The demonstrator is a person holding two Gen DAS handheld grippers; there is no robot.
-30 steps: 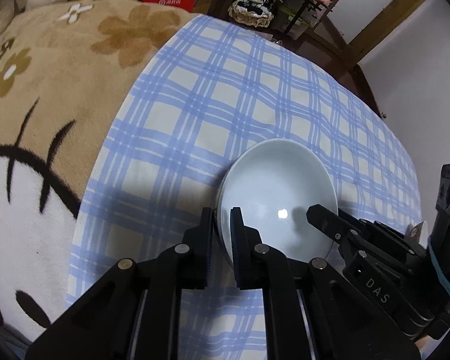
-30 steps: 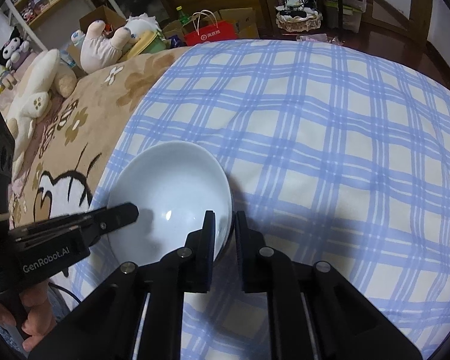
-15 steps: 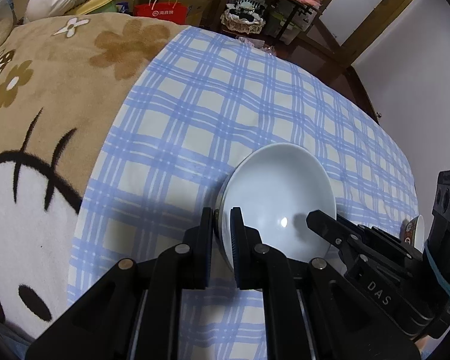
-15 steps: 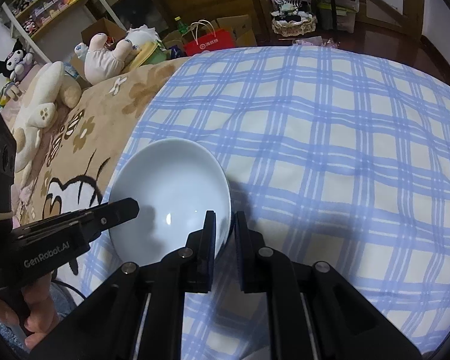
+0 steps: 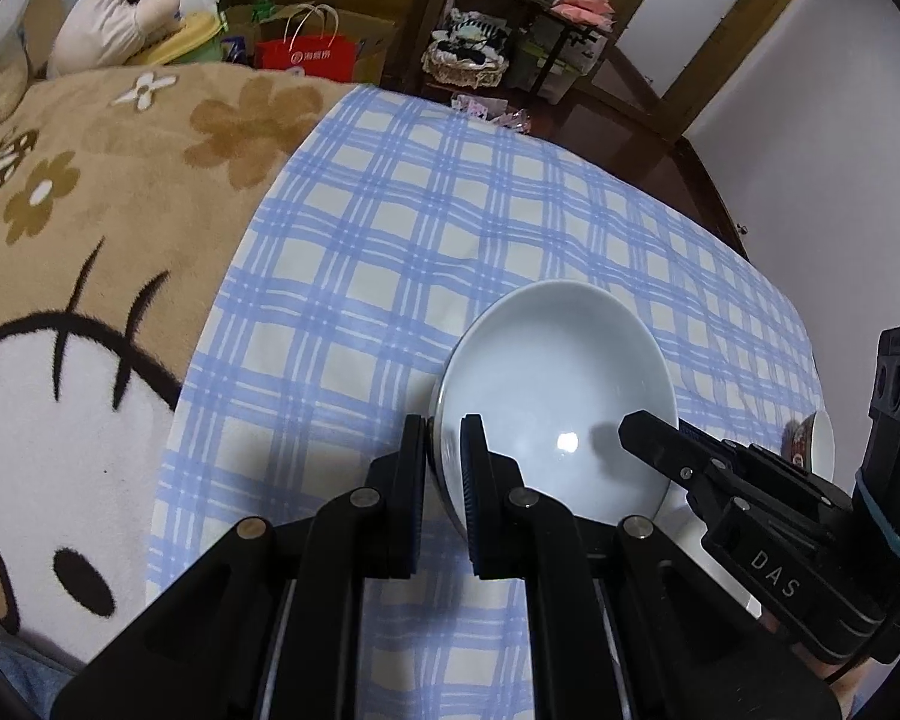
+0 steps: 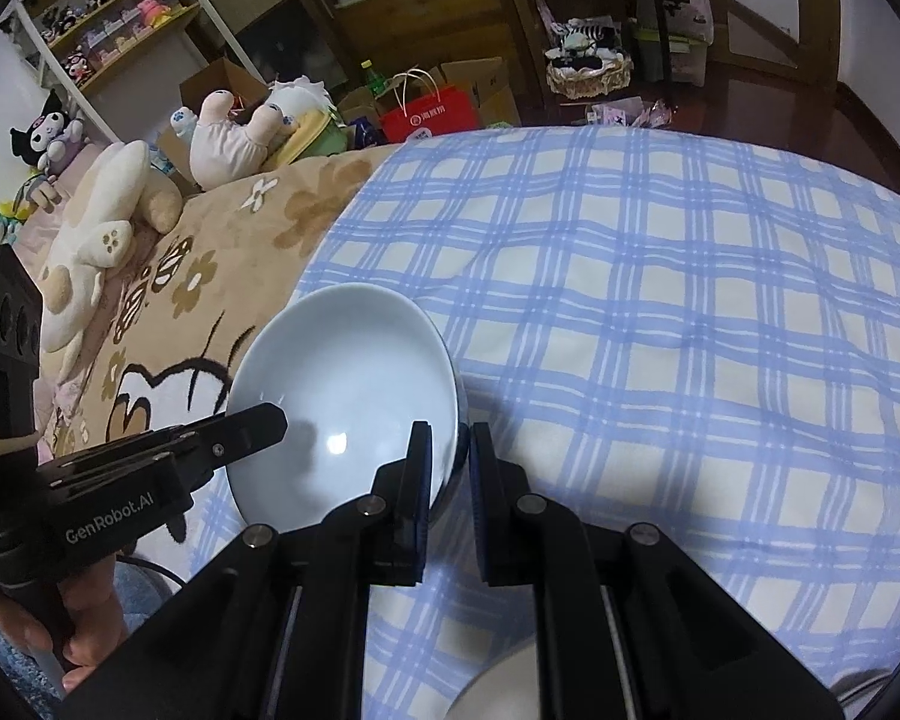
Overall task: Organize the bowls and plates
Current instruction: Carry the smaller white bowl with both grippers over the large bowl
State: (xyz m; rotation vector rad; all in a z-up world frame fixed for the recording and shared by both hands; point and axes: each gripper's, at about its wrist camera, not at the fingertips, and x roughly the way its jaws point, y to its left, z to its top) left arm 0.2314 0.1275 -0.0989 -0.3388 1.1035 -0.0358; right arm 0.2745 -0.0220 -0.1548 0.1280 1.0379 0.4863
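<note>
Bowl lifted higher, left gripper, right gripper clamping opposite rims

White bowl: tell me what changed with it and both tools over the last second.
The white bowl rose a little off the checked cloth, carried by both tools; more of the room and a small patterned bowl came into the left view. Unchanged: the left tool and right tool each stay clamped on opposite sides of its rim, nothing let go.
</note>
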